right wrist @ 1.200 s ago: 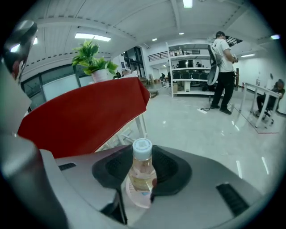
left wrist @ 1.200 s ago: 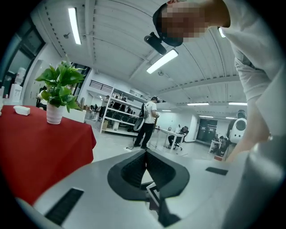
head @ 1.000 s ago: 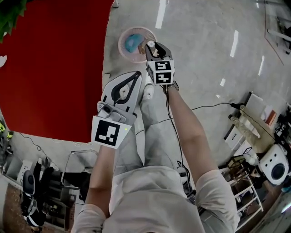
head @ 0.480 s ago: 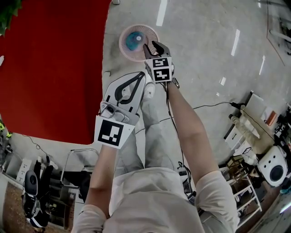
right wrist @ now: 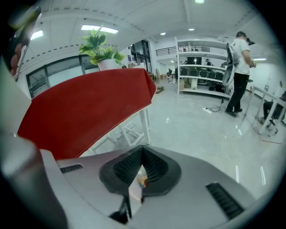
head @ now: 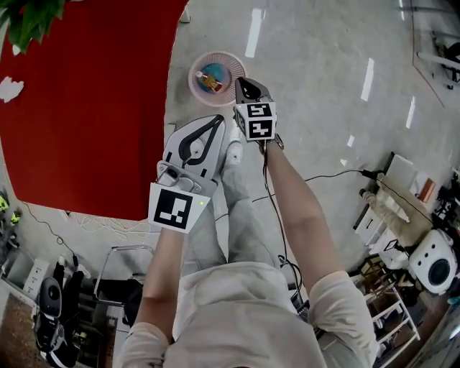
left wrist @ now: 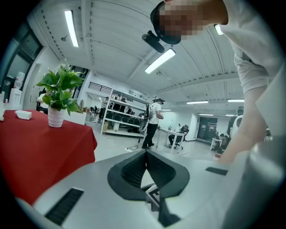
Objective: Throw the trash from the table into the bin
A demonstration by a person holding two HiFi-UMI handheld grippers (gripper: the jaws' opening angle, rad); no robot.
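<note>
Trash, table: one crumpled white piece (head: 8, 88) lies on the red-clothed table (head: 93, 108), near its far edge and close to the potted green plant (head: 32, 20). Trash, binned: an orange-and-yellow wrapper (head: 209, 83) and a blue item (head: 214, 71) lie inside the pink basket bin (head: 231, 63). The bin stands on the grey polished floor (head: 323, 57), just off the table's corner. Right gripper (head: 243, 83): held above the bin's right rim and angled downward. Its jaws have just closed, the tips meet, and nothing sits between them. The bin's contents show below through the gap behind the tips. Left gripper (head: 218, 118): held beside the right one and nearer the person, between the table edge and the bin. It points nearly level, with its jaws together at the tips and empty. Person: bare forearms carry both grippers, with light trousers and white shoes below them. Surroundings: another person (right wrist: 239, 67) stands at white shelving (right wrist: 201, 67) across the room, and a cable (head: 330, 171) trails over the floor at right.
</note>
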